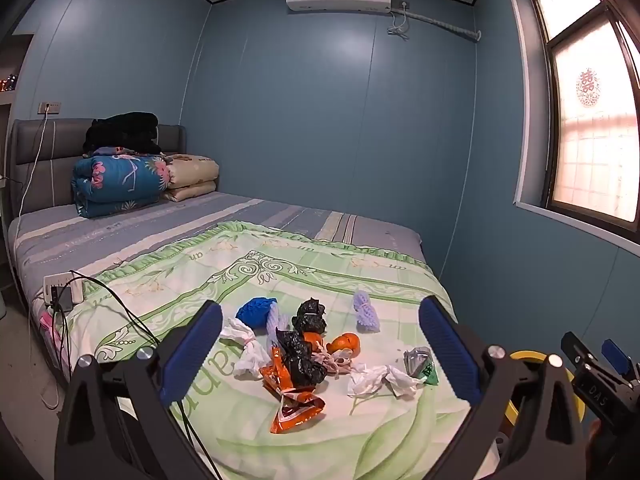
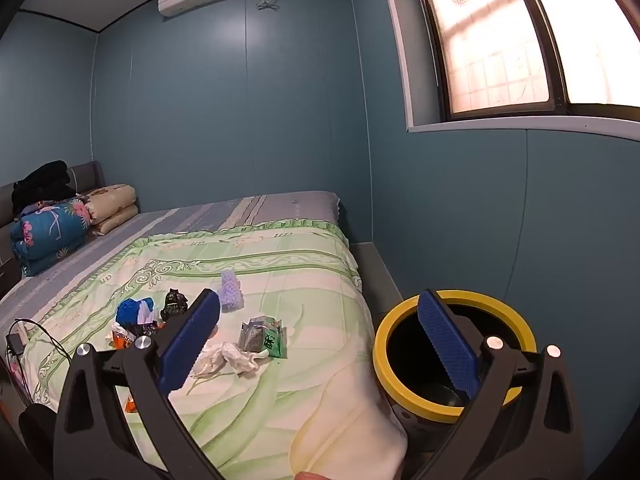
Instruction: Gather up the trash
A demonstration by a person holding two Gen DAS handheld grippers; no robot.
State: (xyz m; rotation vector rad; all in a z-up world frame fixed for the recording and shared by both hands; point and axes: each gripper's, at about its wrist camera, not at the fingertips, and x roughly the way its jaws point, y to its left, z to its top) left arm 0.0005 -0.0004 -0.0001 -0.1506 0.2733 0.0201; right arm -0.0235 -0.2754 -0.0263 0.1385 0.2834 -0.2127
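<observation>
On the bed [image 1: 280, 216], atop a green floral quilt [image 1: 248, 272] with a ruffled edge, lies a loose heap of trash. It comprises crumpled black plastic bags [image 1: 300, 356], a torn orange foil wrapper [image 1: 294, 408], orange peel [image 1: 346, 342], wadded white tissue [image 1: 380, 380], a blue mesh ball [image 1: 256, 312], a lilac foam net sleeve [image 1: 366, 312] and a silver-green foil packet [image 1: 420, 364]. The left tongs [image 1: 320, 360] hang above the heap, ribbed blue pads spread wide, gripping nothing. The right tongs [image 2: 320, 344] are likewise spread and empty, one pad over the quilt near the tissue [image 2: 228, 360] and packet [image 2: 264, 336], the other over a round bin [image 2: 452, 348] with a yellow rim and dark interior, standing on the floor just beside the bed's corner. Folded quilts [image 1: 120, 184] are stacked against the grey padded headboard [image 1: 44, 148].
</observation>
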